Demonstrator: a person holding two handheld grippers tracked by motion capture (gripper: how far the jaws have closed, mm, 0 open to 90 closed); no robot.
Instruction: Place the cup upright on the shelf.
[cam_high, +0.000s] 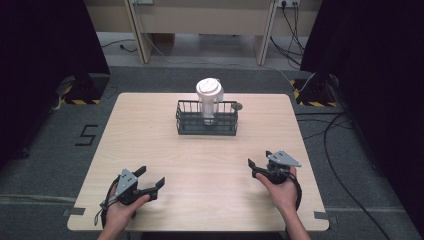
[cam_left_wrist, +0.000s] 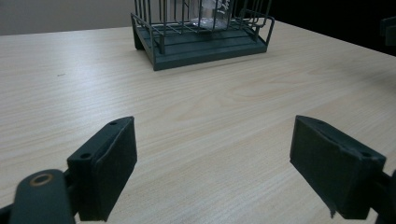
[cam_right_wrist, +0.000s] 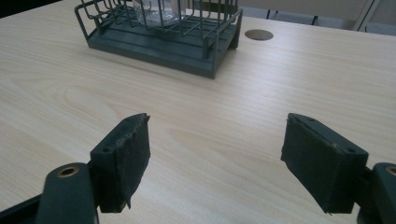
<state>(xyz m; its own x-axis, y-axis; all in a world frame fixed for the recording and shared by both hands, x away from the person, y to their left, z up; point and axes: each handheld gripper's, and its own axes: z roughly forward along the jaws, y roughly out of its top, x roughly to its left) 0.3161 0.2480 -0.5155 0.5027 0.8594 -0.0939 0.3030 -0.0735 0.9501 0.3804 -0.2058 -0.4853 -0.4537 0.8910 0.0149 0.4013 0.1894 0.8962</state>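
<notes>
A dark wire basket (cam_high: 189, 126) stands at the far middle of the light wooden table (cam_high: 150, 150). Inside it a clear jar with a white lid (cam_high: 209, 89) stands upright. The basket (cam_left_wrist: 205, 44) sits far ahead in the left gripper view, and the basket (cam_right_wrist: 159, 44) also lies far ahead in the right gripper view. My left gripper (cam_high: 151, 178) rests near the front left of the table, open, nothing between its jaws. My right gripper (cam_high: 259, 159) is at the front right, open and empty too. Both are well short of the basket.
A small round dark disc (cam_right_wrist: 258, 34) lies on the table just right of the basket. Black curtains flank both sides, and cables run over the grey floor (cam_high: 350, 150) to the right. A wooden bench frame (cam_high: 200, 20) stands beyond the table.
</notes>
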